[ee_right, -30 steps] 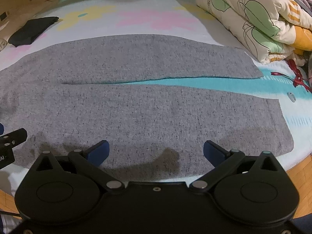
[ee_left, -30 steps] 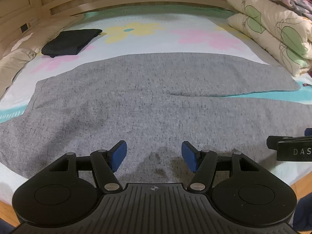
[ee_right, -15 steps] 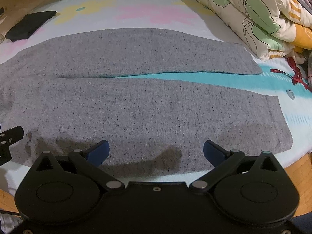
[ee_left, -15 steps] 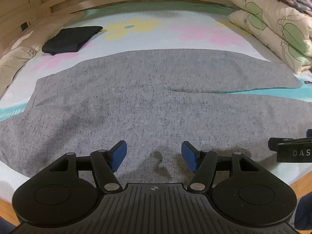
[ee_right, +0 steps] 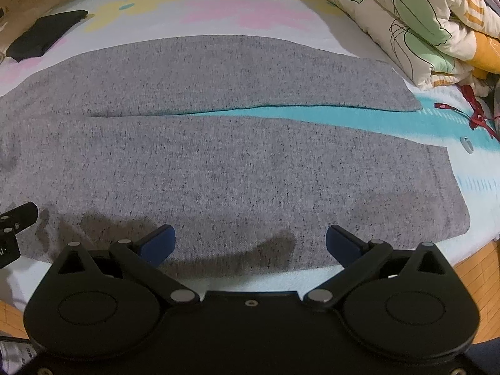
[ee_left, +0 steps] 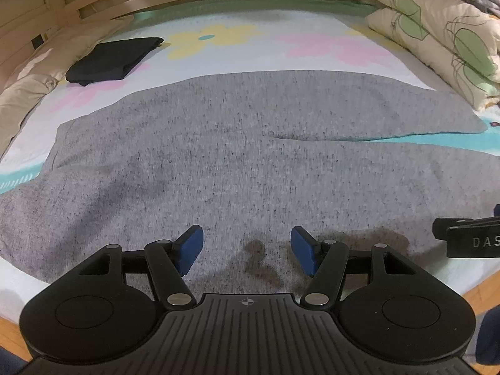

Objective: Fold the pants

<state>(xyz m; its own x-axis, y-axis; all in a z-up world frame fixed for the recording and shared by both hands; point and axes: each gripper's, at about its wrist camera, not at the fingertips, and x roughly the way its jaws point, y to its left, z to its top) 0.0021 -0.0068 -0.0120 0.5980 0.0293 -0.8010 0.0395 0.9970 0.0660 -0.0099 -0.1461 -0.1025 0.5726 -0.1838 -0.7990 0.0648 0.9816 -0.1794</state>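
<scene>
Two grippers hang over the near edge of a bed (ee_left: 312, 31), and both have their blue fingers spread wide with nothing between them. Far on the left, a beige pillow (ee_left: 28, 90) lies along the side of the bed. Next to it sits a folded black cloth (ee_left: 109, 59), well apart from the gray pants (ee_left: 250, 162). The pants lie flat across the flowery sheet, with the waist part on the left and the two legs (ee_right: 281, 168) running off to the right. A thin strip of blue-green sheet shows between the legs. The left gripper (ee_left: 247, 250) hovers above the near edge of the pants, close to the waist end, and its shadow falls on the cloth below. The right gripper (ee_right: 250, 243) hovers above the near edge of the closer leg, also throwing a dark shadow. Each gripper shows at the edge of the other one's view. Past the ends of the legs on the right, a red ribbon (ee_right: 478, 115) lies on the sheet. Big folded quilts (ee_right: 406, 22) with green leaf shapes are piled up at the far right.
</scene>
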